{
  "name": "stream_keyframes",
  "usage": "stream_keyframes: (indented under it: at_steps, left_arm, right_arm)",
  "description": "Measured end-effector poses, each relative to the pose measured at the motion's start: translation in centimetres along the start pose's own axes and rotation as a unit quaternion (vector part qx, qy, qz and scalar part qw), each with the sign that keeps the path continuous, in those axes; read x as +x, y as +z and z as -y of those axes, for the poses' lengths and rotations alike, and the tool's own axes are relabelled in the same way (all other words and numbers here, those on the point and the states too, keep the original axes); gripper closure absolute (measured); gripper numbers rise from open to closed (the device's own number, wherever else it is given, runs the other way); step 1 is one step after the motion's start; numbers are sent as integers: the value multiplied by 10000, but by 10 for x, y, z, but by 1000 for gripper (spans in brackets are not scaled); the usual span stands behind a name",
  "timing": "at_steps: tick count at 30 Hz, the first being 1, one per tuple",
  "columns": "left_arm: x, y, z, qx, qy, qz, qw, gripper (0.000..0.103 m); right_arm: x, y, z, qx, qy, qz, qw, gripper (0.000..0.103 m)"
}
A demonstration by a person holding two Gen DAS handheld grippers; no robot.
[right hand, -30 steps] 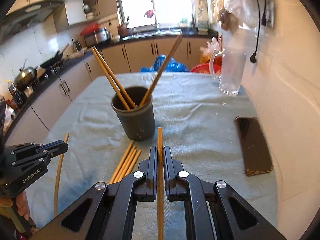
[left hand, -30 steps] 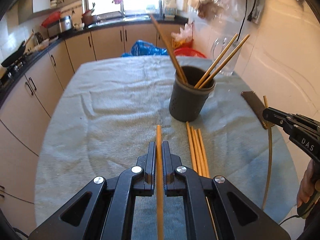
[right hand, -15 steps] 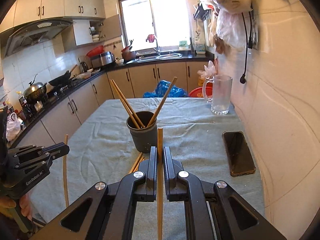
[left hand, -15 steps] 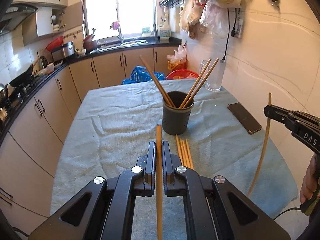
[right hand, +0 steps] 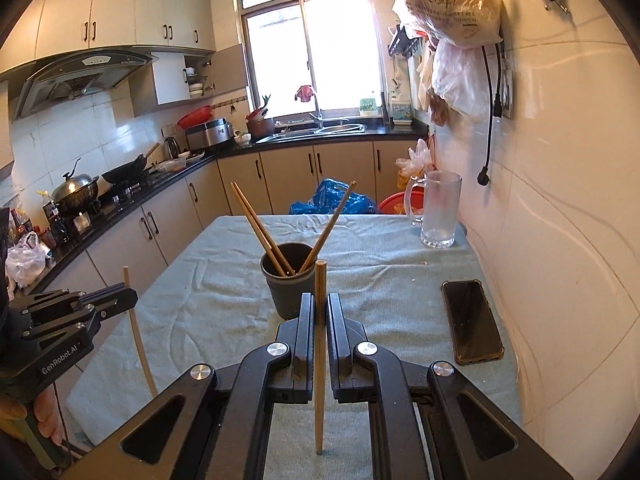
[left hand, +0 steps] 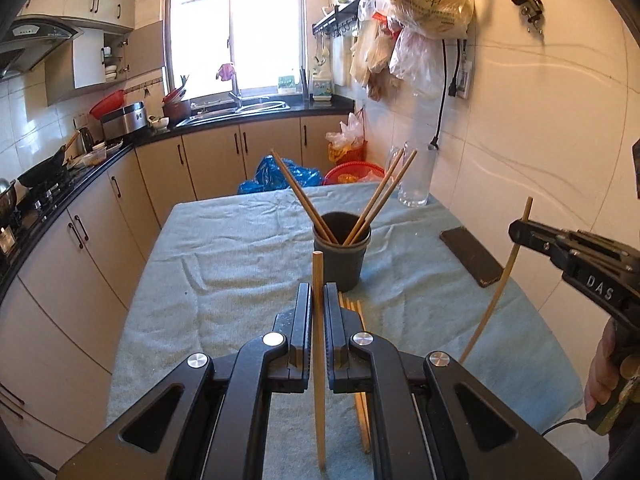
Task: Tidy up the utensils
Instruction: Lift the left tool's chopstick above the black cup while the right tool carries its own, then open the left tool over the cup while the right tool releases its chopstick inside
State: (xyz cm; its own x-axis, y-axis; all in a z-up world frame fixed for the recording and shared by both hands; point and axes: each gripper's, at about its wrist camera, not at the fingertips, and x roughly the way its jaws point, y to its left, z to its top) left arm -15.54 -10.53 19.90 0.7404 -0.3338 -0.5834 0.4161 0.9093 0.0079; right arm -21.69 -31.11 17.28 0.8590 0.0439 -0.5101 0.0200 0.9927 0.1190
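The right gripper [right hand: 319, 312] clamps one chopstick [right hand: 319, 360] upright between its fingers [right hand: 306, 332]. Just beyond stands the dark cup [right hand: 289, 286] holding three chopsticks [right hand: 260, 228]. The left gripper [right hand: 120, 298] holds another chopstick [right hand: 138, 336] off the desk's [right hand: 380, 272] left edge.

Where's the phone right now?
The phone lies flat on the towel-covered table along the wall side, right of the dark cup, nearer than the glass mug.

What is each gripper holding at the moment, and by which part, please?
Left gripper clamps one chopstick below its top end; right gripper clamps another chopstick likewise.
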Motion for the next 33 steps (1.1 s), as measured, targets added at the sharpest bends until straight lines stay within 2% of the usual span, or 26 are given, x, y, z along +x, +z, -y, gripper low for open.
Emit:
stream_keyframes:
  at_steps: [10,25,28,33]
  left_arm:
    - [-10,48,-8,-209,-218,378,9988,98]
    - [3,162,-19,-414,-348,1234,9909,98]
    - [18,175,-22,-476,-376,1247,9903,98]
    - [60,180,-21,-535,-395,992,9928,98]
  right_arm:
    - [4,28,-2,-83,28,188,9998,97]
    - [33,129,-13,221,329,1040,9938,97]
    - [45,143,-10,393,342,1174,9917,97]
    - [77,150,-4,574,133,1250,9904,96]
